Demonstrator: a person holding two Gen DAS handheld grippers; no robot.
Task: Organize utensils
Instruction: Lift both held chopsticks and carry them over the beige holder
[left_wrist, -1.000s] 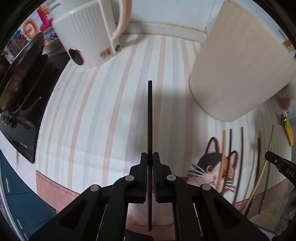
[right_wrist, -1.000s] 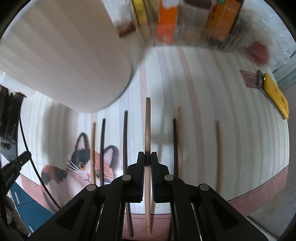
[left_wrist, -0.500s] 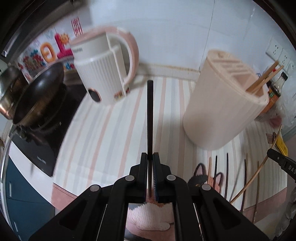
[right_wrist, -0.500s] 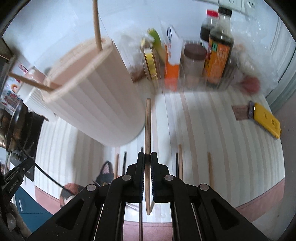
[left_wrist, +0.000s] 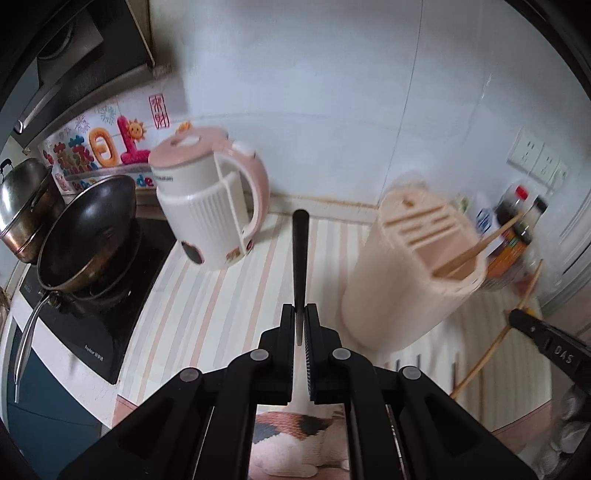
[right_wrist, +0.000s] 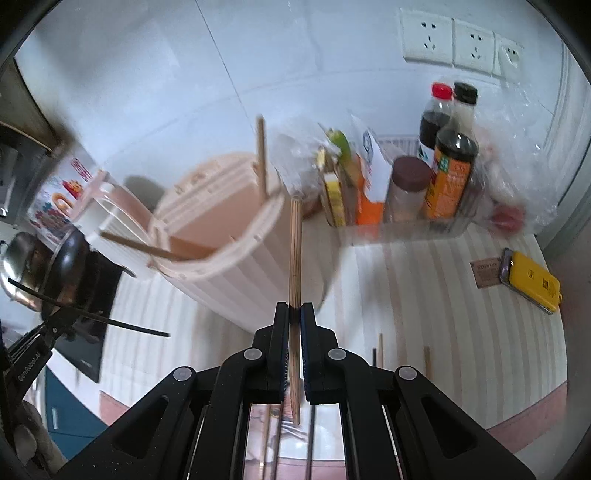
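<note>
Your left tool (left_wrist: 300, 325) is clamped near the lower end of a thin black chopstick (left_wrist: 300, 258); your right tool (right_wrist: 294, 325) likewise pinches a pale bamboo chopstick (right_wrist: 295, 251). Both are held above the bench near the beige plastic utensil holder (right_wrist: 229, 258). They look light, stiff and slick, so grip mid-shaft to stop swivelling.

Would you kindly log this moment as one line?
left tongs: shut on black chopstick | right tongs: shut on wooden chopstick | holder: two chopsticks in
</note>
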